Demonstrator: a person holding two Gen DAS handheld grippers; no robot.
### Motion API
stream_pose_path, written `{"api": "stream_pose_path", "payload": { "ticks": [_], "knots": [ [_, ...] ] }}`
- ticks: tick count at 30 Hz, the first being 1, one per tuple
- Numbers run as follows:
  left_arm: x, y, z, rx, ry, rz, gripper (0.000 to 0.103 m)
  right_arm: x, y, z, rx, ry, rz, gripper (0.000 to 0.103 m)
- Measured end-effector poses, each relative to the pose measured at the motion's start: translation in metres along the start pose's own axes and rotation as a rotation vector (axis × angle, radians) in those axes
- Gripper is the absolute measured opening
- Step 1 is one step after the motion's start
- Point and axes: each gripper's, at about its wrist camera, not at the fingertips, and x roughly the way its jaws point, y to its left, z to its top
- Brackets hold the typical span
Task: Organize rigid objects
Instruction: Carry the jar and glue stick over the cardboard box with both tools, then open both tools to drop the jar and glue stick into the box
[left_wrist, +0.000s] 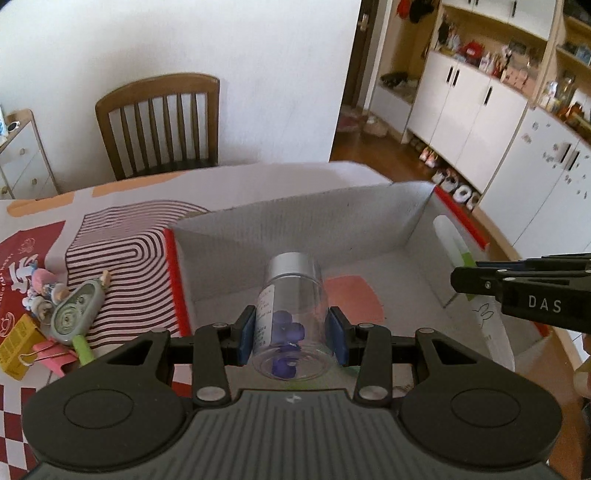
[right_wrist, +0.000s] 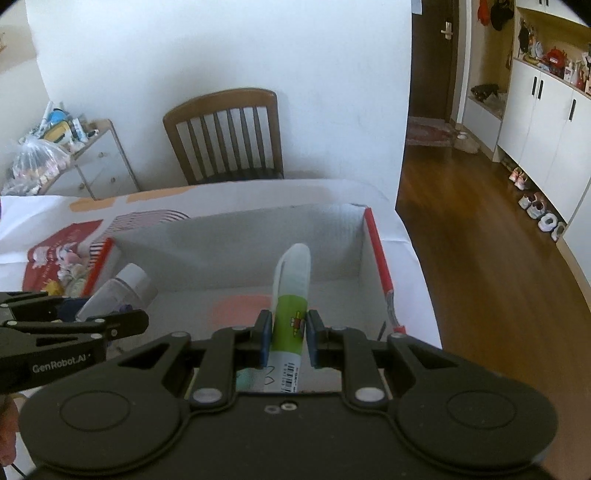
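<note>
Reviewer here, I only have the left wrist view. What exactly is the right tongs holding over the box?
Observer: The right tongs are shut on a pen with a green band and a white cap, over the box.
Operator: Any marking on its lower barrel?
Observer: Yes, a barcode label near the tongs' body.
Operator: What sits on the drawer unit by the chair?
Observer: A clear plastic bag stuffed with small items, beside the wooden chair.

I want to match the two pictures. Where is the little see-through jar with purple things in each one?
Left wrist view: the jar sits bottom middle, between the left claw fingers.
Right wrist view: the jar lies at the left, behind the other claw.
Shared landmark: the white box with red edges.
</note>
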Motion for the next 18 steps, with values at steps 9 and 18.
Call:
{"api": "stream_pose_path", "payload": {
  "ticks": [9,18],
  "knots": [
    [0.041,-0.013,0.006,0.032,0.095,0.054,0.041,0.042,-0.01,-0.01,0.008,0.097,0.005,0.018],
    [0.066,-0.017,0.009,0.018,0.197,0.076,0.041,0.06,-0.005,-0.013,-0.023,0.159,0.01,0.018]
  ]
}}
